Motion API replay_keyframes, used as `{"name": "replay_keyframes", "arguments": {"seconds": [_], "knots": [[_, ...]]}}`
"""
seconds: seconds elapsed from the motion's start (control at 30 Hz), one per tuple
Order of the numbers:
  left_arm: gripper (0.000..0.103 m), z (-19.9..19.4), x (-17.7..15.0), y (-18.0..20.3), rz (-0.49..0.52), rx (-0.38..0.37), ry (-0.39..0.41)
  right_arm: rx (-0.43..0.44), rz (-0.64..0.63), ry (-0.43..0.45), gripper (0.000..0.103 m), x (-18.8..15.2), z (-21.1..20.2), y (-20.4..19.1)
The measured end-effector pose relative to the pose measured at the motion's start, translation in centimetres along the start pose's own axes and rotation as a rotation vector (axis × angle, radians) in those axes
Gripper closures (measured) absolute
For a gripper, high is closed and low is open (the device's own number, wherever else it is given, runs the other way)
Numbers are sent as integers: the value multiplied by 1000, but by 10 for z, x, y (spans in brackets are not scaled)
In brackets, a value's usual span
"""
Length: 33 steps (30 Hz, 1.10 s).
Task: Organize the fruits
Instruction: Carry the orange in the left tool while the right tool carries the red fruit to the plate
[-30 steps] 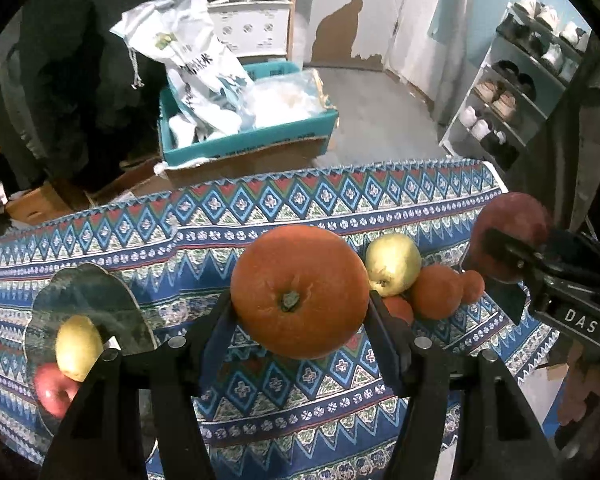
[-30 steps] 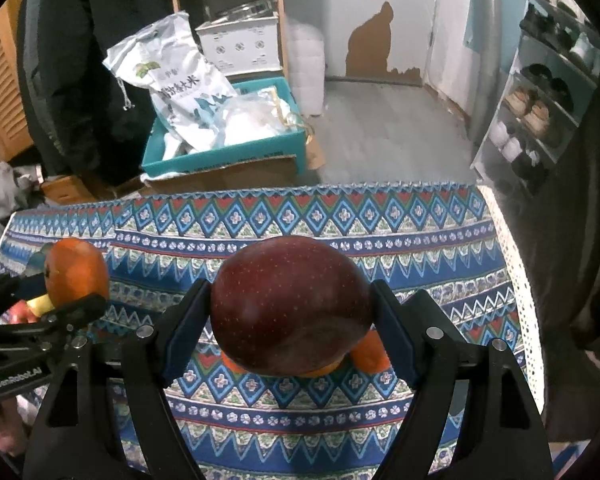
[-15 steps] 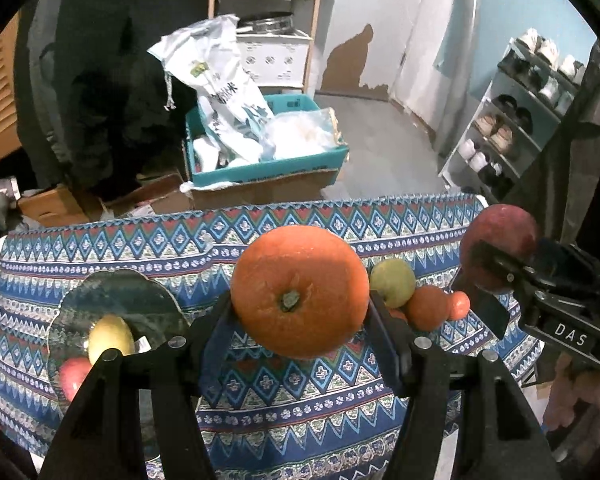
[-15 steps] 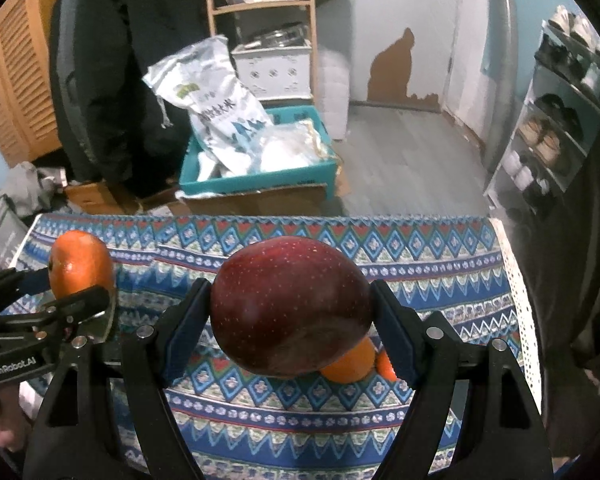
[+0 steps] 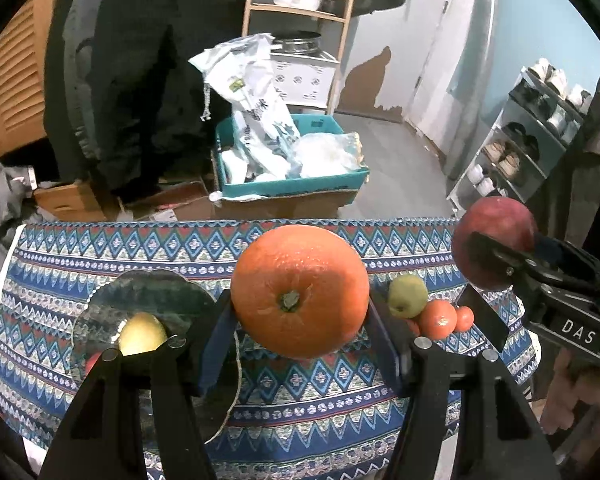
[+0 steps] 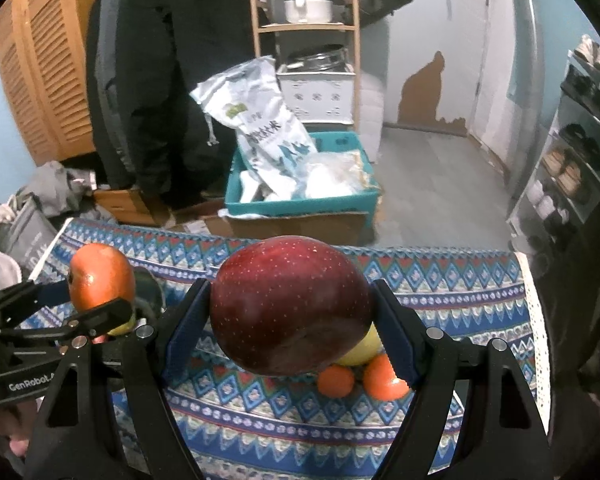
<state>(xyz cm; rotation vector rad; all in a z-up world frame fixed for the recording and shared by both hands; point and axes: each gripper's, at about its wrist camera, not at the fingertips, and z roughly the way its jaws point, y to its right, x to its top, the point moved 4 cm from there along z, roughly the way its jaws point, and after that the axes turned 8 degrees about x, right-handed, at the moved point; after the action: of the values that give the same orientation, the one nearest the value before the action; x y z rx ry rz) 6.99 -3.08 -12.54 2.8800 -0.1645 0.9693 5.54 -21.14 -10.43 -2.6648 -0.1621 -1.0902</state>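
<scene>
Left gripper [image 5: 300,320] pinching orange [image 5: 300,292]; right gripper [image 6: 292,320] pinching red apple [image 6: 290,306]. Both held above tablecloth [image 5: 100,248]. Plate [image 5: 148,296] below-left of orange, nearer left hand; likely drop point.

The middle of the table [image 5: 308,396] is bare cloth, so there is room to pass. Near the left edge a shiny plate [image 5: 148,300] with fruit takes up space. Near the right edge a little pile of fruit [image 5: 428,312] blocks the way.
</scene>
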Motion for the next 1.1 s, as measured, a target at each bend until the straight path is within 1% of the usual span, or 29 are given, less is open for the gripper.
{"name": "replay_keyframes", "arguments": {"seconds": [0.3,0.5,0.8,1.1], "knots": [[38,-5,-4,-36,-58,33,2,50,-44,-8,24,13,16,-36],[38,-6,-10,-60,-95,59,-4,91,-64,-29,24,17,32,-63],[38,5,-25,-98,-145,102,-38,138,-103,-79,24,15,62,-102],[38,24,-46,-133,-182,143,-92,180,-136,-140,24,9,96,-138]]}}
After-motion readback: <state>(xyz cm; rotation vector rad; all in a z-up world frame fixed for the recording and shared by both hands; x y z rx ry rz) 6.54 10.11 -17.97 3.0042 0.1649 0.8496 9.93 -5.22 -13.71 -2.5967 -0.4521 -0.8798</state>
